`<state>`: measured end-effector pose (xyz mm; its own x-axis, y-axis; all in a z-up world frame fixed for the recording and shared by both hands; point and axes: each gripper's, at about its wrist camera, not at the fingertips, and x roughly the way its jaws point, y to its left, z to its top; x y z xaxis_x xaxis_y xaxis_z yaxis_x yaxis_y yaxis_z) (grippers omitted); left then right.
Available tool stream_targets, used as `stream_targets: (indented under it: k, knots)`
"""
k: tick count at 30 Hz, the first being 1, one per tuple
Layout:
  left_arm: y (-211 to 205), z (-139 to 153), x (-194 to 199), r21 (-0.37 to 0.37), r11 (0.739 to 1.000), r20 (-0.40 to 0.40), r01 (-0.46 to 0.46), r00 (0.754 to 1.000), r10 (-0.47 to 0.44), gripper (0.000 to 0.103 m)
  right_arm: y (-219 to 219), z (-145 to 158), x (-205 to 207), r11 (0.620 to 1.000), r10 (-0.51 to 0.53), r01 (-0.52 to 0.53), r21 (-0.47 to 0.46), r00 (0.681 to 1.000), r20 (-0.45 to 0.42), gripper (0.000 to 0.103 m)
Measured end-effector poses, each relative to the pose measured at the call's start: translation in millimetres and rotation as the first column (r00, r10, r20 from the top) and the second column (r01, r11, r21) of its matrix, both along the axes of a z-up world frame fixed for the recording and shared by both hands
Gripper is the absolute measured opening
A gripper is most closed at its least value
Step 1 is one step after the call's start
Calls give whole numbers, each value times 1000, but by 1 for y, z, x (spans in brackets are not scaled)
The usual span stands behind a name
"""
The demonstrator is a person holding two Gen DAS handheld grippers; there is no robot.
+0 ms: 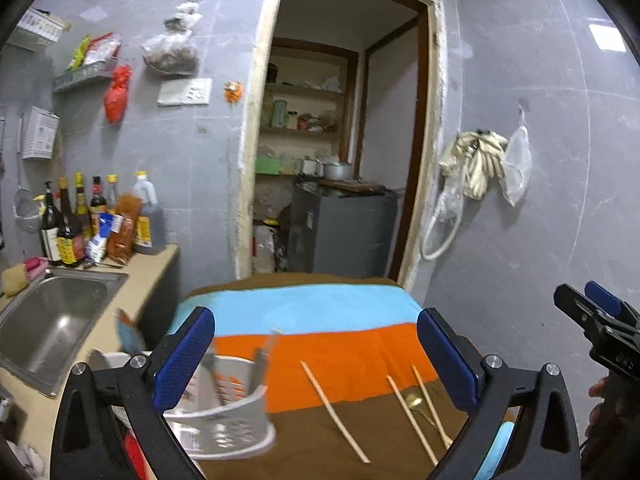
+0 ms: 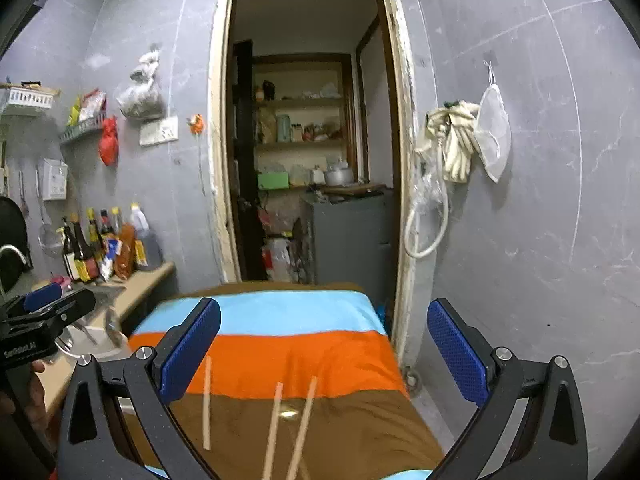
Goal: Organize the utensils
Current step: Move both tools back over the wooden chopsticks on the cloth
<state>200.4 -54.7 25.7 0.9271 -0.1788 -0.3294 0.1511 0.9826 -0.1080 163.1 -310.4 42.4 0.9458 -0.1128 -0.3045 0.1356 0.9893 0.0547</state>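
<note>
Even, cool indoor light; a bright glare patch on the right wall [image 1: 606,38]. Fisheye bends the edges, corners go black. Chopsticks [image 2: 207,402] and the left clutter are motion-blurred.

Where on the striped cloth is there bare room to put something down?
Free: the light blue band at the far edge and most of the orange band beyond the chopstick tips. Crowded: the brown near band, where three wooden chopsticks and a gold spoon lie, and the left edge by the white slotted plastic basket.
</note>
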Motion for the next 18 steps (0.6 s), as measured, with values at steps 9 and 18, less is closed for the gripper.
stream_targets:
  k: [9,18]
  knots:
    - [-52,-47,31,-17,1000,-135,6,991,-8,102,-51,-28,31,998,70,-70,9,995,-64,101]
    - [-70,-99,74,12,998,-270,-63,961,64,102,-71,-105,81,976,184,-157,150,965,-189,101]
